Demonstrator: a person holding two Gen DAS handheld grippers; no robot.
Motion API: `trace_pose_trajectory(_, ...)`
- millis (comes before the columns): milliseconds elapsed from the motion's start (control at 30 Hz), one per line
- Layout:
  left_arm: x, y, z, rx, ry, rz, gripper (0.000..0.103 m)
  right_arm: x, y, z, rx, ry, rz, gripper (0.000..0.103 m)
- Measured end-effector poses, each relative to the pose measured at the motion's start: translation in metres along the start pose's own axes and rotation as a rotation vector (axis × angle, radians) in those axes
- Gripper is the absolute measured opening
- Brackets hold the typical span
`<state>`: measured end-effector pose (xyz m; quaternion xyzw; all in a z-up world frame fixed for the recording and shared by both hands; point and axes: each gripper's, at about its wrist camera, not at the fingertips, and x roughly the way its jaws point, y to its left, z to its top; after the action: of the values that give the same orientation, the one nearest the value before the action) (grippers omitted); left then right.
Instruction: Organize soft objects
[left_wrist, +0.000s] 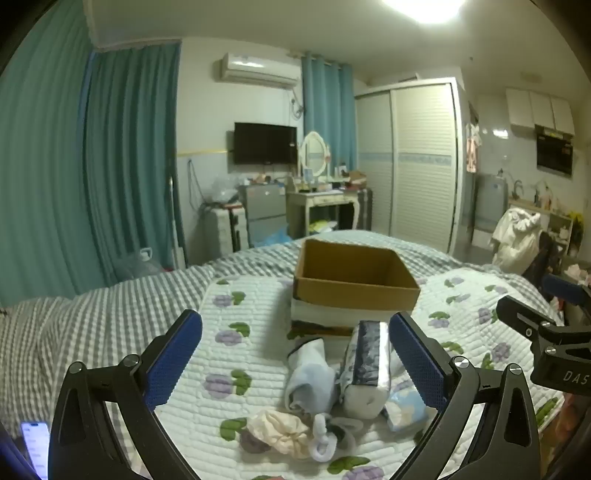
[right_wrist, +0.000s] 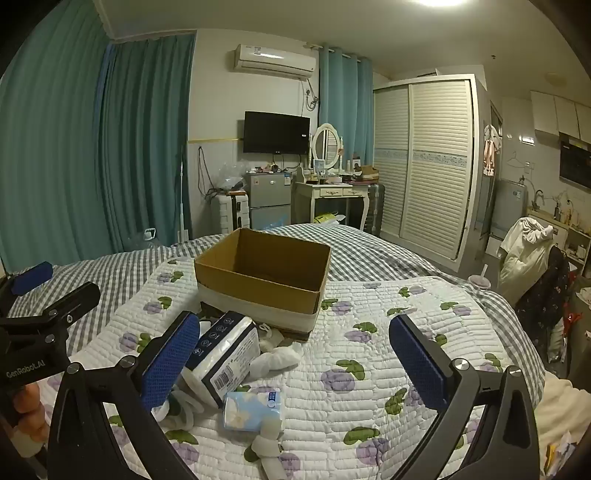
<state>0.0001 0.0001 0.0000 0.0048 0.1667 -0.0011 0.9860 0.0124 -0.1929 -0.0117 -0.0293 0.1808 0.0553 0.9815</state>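
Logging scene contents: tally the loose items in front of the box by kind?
Tissue packs: 2, large pack, small blue pack
Rolled socks: 3 clear, blue, cream, white; others overlap, hard to separate
Cardboard box: 1
Total: 6

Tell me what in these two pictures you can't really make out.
- Cardboard box floor: hidden by its own near wall in both wrist views, so its contents are unknown.
- Tissue pack: print too small to read in the right wrist view; left finger covers one end.
- Phone: cut off by the left wrist view's edge, screen blurred.
- Socks: bunched, count unclear.
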Motion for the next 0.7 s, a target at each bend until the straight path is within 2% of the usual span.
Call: trace_pose_trajectory(700,-0.0003,-0.0002,-0.0006,-0.005,0.002,-0.003,0.103,0.0025,-0.0035,-0.0043,-0.005,0.016,-0.002,0.103)
